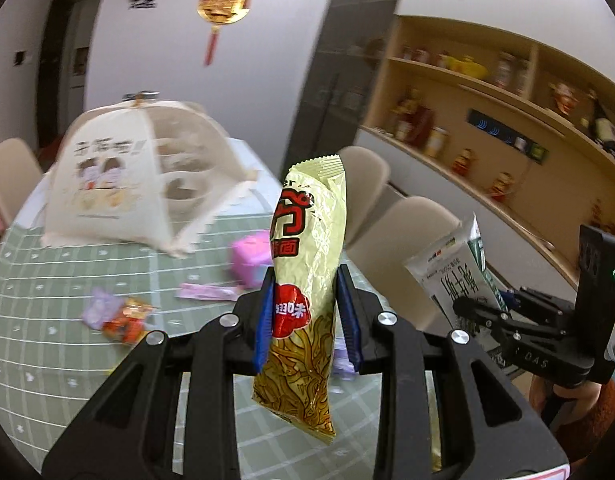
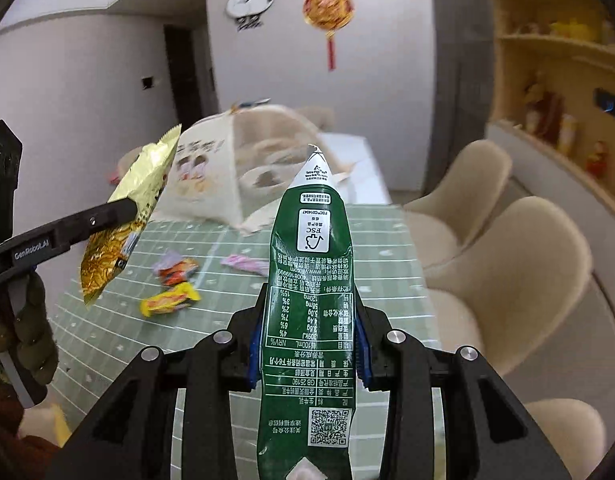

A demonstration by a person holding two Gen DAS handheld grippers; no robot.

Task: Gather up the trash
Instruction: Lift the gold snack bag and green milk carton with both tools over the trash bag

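While the left gripper (image 1: 309,312) clamps one noodle packet (image 1: 307,280) and the right gripper (image 2: 309,344) one flattened milk carton (image 2: 311,320), three wrappers (image 2: 175,266) lie near the mesh food cover (image 1: 119,176) on the counter (image 1: 47,340).

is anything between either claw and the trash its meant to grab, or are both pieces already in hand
Nothing stands between. The left claw is shut on the yellow noodle packet, and the right claw is shut on the flattened green milk carton, both lifted above the table. No bin shows in either view, so the way there cannot be judged.
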